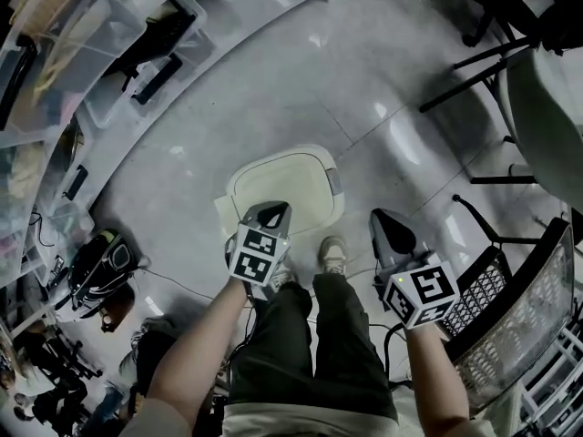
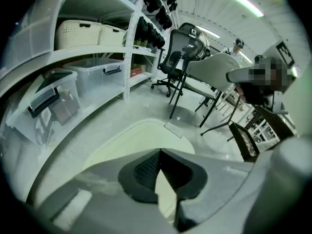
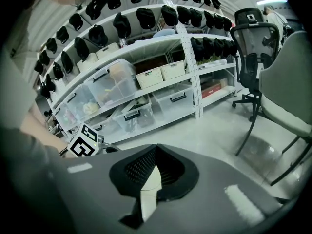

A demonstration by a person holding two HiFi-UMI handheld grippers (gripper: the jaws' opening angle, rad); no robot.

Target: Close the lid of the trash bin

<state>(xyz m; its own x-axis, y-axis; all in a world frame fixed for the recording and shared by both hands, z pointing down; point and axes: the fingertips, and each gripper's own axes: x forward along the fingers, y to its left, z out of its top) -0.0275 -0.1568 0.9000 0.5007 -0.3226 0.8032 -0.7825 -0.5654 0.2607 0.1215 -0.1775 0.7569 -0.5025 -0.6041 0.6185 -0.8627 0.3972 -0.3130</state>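
Observation:
The trash bin [image 1: 284,186] is cream-white and stands on the grey floor just ahead of the person's shoes. Its lid [image 2: 127,141] lies flat and down over the top. My left gripper [image 1: 275,213] hovers over the bin's near edge, and in the left gripper view its jaws [image 2: 160,153] meet at the tips with nothing between them. My right gripper [image 1: 383,219] hangs to the right of the bin, apart from it. It points at the shelves, and its jaws [image 3: 156,148] are likewise shut and empty. The right gripper view does not show the bin.
Shelves with clear storage boxes [image 1: 109,80] curve along the left. Dark chairs [image 1: 510,71] stand at the right and back. A black wire basket [image 1: 485,282] sits by my right hand. A dark bag and cables [image 1: 102,264] lie on the floor at the left.

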